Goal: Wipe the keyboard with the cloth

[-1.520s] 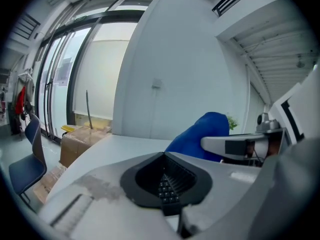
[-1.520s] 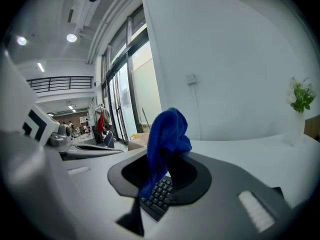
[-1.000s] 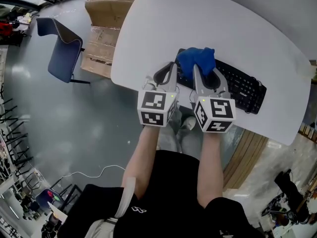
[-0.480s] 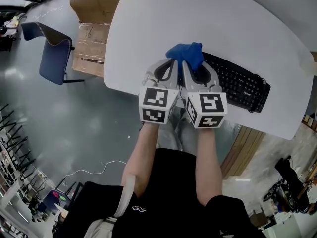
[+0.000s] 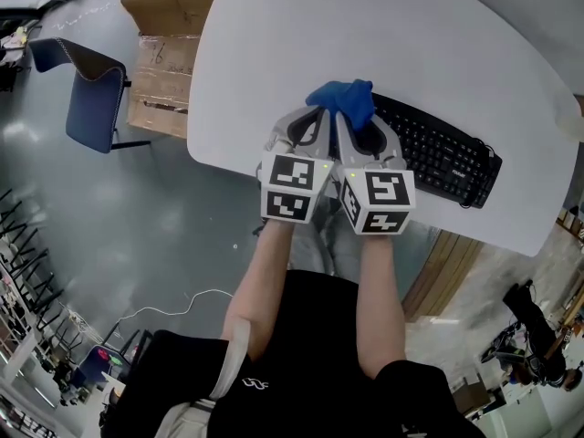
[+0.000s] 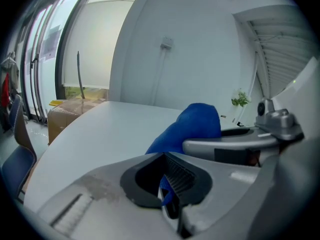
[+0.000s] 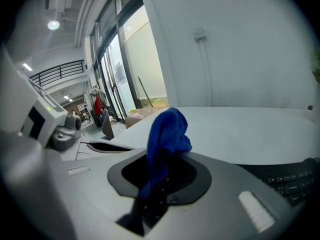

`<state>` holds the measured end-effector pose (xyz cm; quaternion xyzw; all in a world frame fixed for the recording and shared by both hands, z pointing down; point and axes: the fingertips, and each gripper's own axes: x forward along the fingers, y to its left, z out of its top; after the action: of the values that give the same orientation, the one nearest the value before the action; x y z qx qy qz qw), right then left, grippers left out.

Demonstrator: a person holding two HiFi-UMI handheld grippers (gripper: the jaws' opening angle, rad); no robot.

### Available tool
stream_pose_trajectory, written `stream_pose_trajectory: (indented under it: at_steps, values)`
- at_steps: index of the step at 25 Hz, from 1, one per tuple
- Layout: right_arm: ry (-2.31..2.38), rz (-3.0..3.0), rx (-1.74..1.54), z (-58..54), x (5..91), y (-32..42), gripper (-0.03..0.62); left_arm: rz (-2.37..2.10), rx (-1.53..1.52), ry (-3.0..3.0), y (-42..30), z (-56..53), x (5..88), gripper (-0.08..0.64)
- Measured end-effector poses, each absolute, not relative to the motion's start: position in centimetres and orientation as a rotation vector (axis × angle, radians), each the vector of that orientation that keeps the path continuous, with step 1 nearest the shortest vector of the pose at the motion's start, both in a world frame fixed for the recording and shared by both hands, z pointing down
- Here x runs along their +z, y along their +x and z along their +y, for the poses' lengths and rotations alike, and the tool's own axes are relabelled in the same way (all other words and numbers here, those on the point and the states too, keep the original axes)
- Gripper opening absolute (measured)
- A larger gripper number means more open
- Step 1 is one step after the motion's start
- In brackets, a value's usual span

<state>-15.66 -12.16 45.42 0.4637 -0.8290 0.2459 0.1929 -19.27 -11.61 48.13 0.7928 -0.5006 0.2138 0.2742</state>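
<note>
A black keyboard (image 5: pixel 438 149) lies on the white table (image 5: pixel 274 53), near its front edge. A bunched blue cloth (image 5: pixel 343 99) stands over the keyboard's left end. My two grippers sit side by side, almost touching, both pointing at the cloth. My right gripper (image 5: pixel 342 117) is shut on the cloth (image 7: pixel 166 134), which rises out of its jaws, and keyboard keys (image 7: pixel 295 181) show to its right. My left gripper (image 5: pixel 319 119) is shut, with a small sliver of the cloth (image 6: pixel 166 196) caught between its jaws. The cloth's bulk (image 6: pixel 192 126) sits just ahead.
Cardboard boxes (image 5: pixel 164 35) stand on the floor at the table's left end, with a blue chair (image 5: pixel 91 89) beyond them. The person stands at the table's front edge (image 5: pixel 228 158). Bare tabletop stretches behind the keyboard.
The two grippers have closed in on each other and now sit side by side. The cloth has shifted left, from over the keys to the keyboard's left end.
</note>
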Motion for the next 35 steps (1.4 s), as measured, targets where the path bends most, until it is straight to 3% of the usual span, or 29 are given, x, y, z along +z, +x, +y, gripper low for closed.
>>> stream_pose_trajectory:
  at_steps: [35]
  values:
    - [1.335,-2.289,0.831,-10.6,47.8,-9.8,0.087,-1.282,0.769,2.169,-13.4,-10.9,49.5,-0.004]
